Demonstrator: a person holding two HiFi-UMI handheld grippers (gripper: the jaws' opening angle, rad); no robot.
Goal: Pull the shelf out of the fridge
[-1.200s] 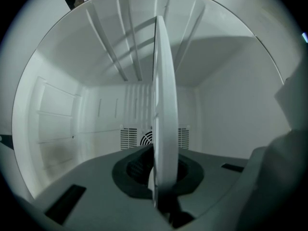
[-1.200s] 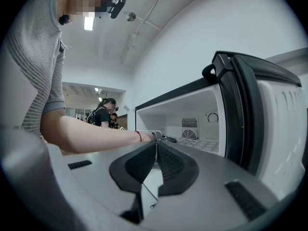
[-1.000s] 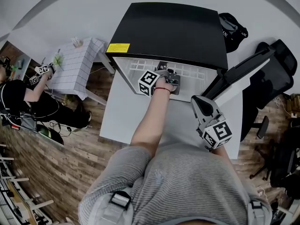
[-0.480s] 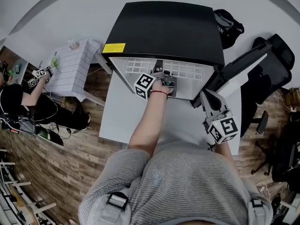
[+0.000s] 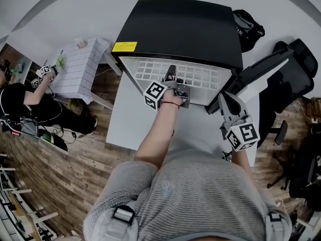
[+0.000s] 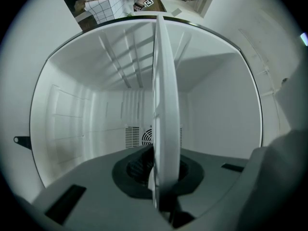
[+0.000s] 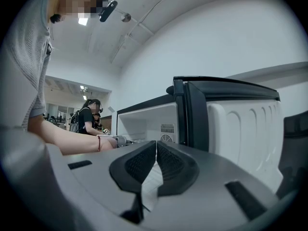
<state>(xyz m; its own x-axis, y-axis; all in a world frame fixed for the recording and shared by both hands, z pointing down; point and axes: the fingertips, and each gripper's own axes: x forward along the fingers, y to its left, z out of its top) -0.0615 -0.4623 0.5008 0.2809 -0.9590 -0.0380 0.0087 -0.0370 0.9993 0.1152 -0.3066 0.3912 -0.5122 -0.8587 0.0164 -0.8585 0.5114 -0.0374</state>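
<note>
A black-topped small fridge (image 5: 180,29) stands on a white table (image 5: 128,122), its door (image 5: 253,79) swung open to the right. The white grid shelf (image 5: 203,77) sticks partway out of the fridge's front. My left gripper (image 5: 171,74) is shut on the shelf's front edge; in the left gripper view the shelf (image 6: 166,100) runs edge-on between the jaws of the left gripper (image 6: 161,172) into the white fridge interior. My right gripper (image 5: 226,100) hovers right of the shelf near the door, shut with nothing in it. In its own view the right gripper (image 7: 156,150) points at the fridge door (image 7: 240,129).
A small white tiled table (image 5: 80,67) stands left of the fridge, with a seated person (image 5: 20,102) beside it holding other grippers. A black bag (image 5: 248,26) and a black office chair (image 5: 296,74) are at the right. Wooden floor surrounds the table.
The left gripper has drawn back toward me with the shelf, so a little more grid shows in front of the fridge. The right gripper has shifted right and closer to the door.
</note>
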